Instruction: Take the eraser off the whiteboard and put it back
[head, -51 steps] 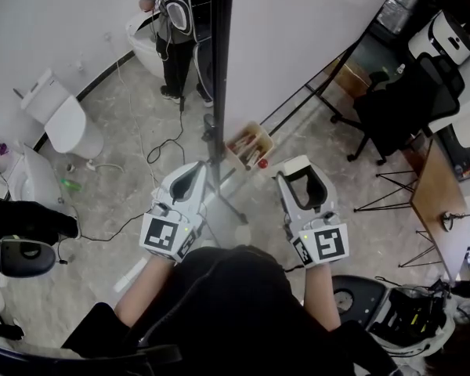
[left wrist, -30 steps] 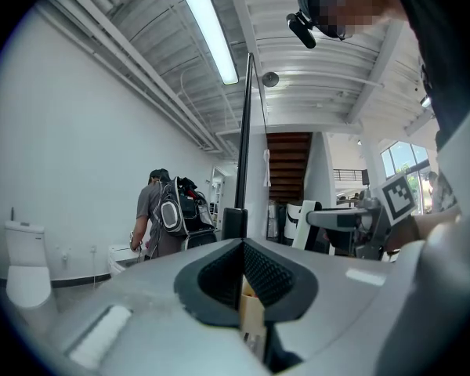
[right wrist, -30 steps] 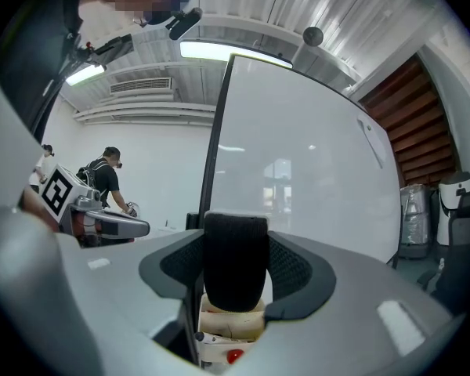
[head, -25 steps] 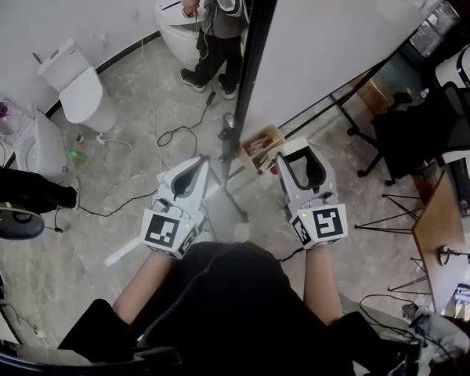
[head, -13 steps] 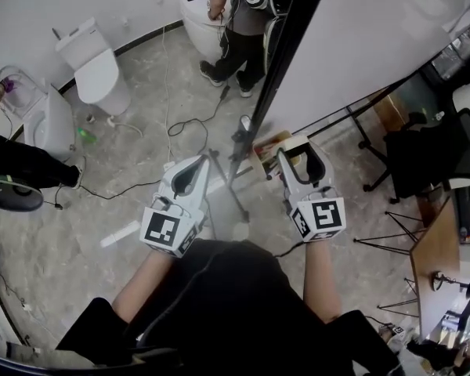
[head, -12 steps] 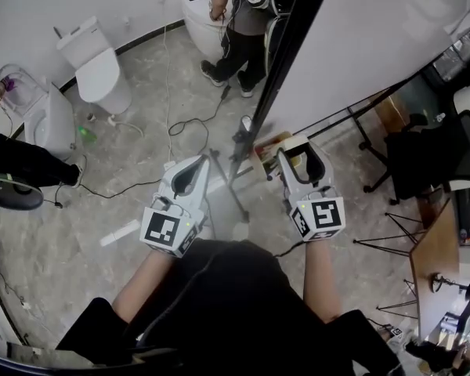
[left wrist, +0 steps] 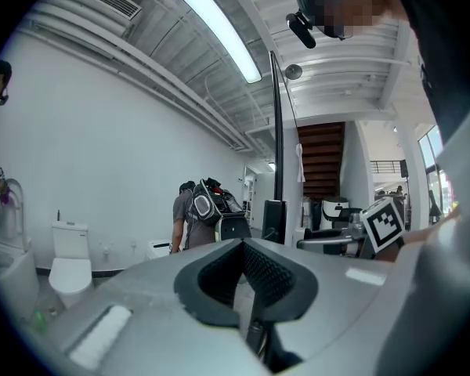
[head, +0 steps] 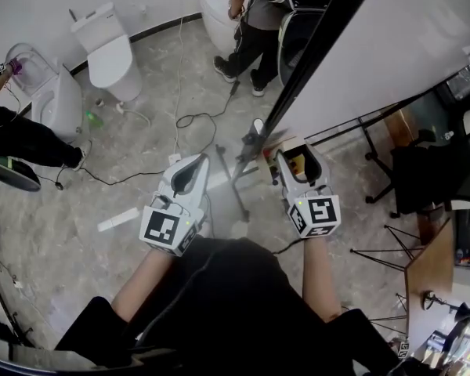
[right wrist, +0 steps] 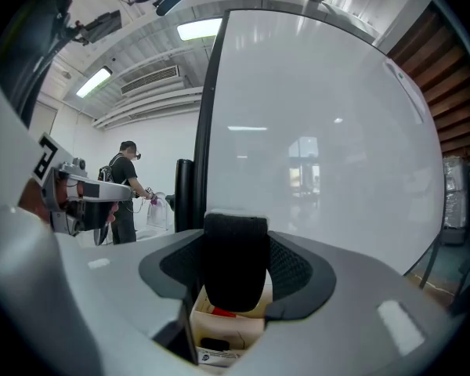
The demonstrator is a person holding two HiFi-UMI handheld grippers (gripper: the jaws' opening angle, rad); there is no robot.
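— Black felt block eraser with a white back [right wrist: 235,261]: where is it?
— Clamped upright between the jaws of the right gripper [head: 298,158], held in front of the large white whiteboard [right wrist: 321,147] and above an open cardboard box [right wrist: 227,327]
— And the arms?
— Both forearms reach forward, level and side by side. The left gripper [head: 192,175] points past the board's black edge, jaws closed together with nothing between them

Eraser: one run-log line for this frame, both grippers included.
right gripper: shut on eraser | left gripper: shut, empty | whiteboard: just ahead of eraser, contact unclear | stage: eraser held
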